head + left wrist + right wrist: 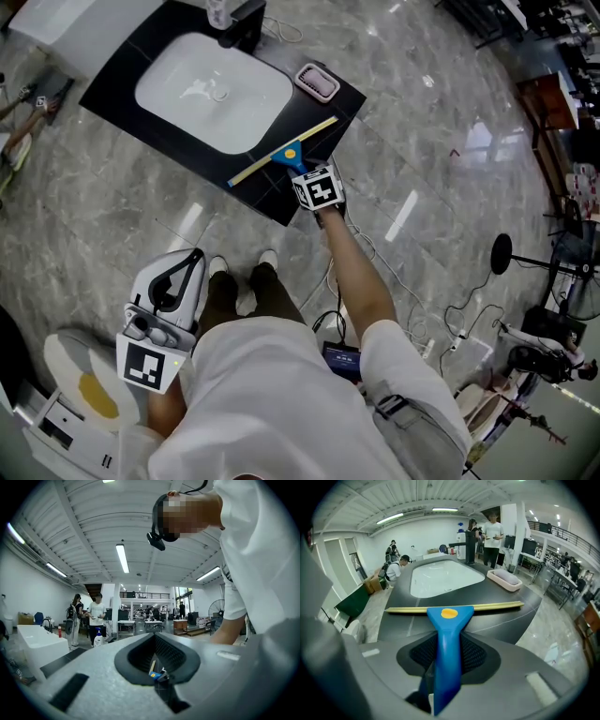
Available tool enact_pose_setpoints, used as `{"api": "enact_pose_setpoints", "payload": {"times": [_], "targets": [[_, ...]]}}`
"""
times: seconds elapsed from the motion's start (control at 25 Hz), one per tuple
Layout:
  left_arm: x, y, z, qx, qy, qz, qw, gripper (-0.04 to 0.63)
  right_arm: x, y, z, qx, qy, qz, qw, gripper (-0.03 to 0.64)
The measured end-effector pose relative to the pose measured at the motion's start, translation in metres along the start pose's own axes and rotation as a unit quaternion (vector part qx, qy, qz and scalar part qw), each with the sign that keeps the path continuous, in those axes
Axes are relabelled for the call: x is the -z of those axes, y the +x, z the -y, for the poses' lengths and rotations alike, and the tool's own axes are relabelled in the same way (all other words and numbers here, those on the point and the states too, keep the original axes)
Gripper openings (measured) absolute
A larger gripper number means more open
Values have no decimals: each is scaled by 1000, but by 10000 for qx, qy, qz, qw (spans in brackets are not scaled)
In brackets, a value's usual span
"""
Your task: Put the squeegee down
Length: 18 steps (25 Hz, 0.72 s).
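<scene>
I am gripping the blue handle of the squeegee (286,153) in my right tongs (302,171), the jaws pressing on either side of it. Its yellow blade is lying crosswise just ahead of the tongs, over the near corner of the black countertop (122,94); I cannot tell whether it is touching. Beyond the blade a white basin (211,89) is sitting, with a pink soap dish (317,82) ahead and to the right. My left tongs (195,255) are hanging by my side, jaws seemingly together on nothing.

Clear passage: bare near-edge strip of the black rectangular countertop (267,189). Obstructions: white oval basin (211,94) behind it, pink soap dish (317,82) at the right corner.
</scene>
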<state>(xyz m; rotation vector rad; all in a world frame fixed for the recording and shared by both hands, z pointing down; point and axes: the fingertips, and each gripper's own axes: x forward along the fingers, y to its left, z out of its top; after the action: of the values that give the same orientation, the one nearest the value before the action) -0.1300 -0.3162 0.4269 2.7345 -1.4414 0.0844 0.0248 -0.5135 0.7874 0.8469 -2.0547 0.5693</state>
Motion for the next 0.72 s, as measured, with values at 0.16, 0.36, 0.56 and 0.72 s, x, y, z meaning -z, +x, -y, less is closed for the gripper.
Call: {"api": "enact_pose_setpoints", "payload": {"times": [0.16,0.36,0.56,0.72], "targets": [[3,1,4,53,-45,-16,10000,3,1,-2,0,82,37,29,10000,153],[3,-3,0,37,-47,-16,10000,3,-2,-4,2,122,77,126,9998,208],[1,-5,-2,25,-49,29,10000,3,-7,-14,4,190,144,310,9992,212],[-2,-8,-4,18,-4,80,10000,3,-22,-49,13,283,511,977,9935,191]]}}
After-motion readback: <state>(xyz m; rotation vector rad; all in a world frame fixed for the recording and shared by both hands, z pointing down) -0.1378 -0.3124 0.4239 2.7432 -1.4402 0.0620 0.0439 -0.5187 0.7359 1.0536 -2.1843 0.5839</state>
